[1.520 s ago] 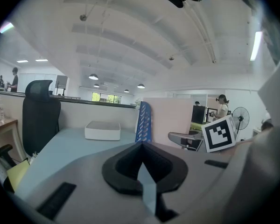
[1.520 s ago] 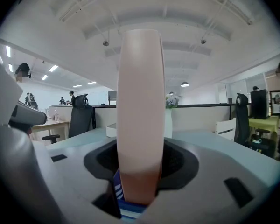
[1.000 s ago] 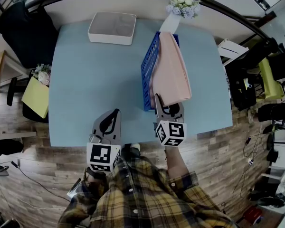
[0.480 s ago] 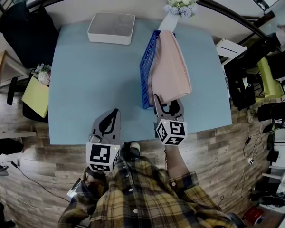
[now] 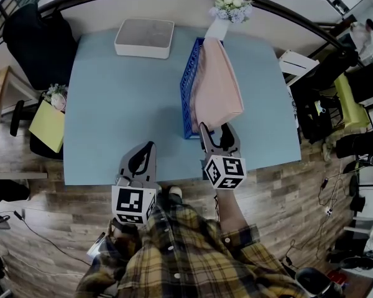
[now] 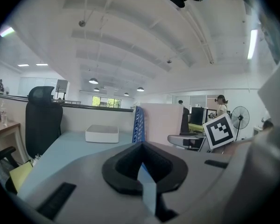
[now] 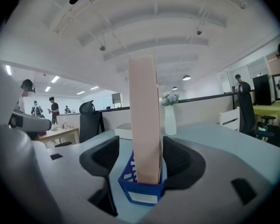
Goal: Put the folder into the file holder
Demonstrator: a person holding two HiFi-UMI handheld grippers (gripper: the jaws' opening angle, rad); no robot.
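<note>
Folder [image 5: 217,82]: upright in holder [image 5: 188,85] — its walls keep it standing.
Right gripper [image 5: 214,129]: jaws apart, astride folder, not touching — no grip needed.
Left gripper [image 5: 148,149]: jaws together, empty, idle.

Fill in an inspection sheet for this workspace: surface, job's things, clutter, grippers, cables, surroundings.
Surface: light blue table, mostly bare.
Job's things: pink folder stands upright in the blue file holder.
Clutter: white box at the far edge; vase of flowers behind the file holder.
Grippers: left gripper shut, empty, near the table's front edge. Right gripper open at the folder's near end, pads not touching it.
Cables: none on the table; loose cables on the floor to the right.
Surroundings: wood floor, black chair at the left.
</note>
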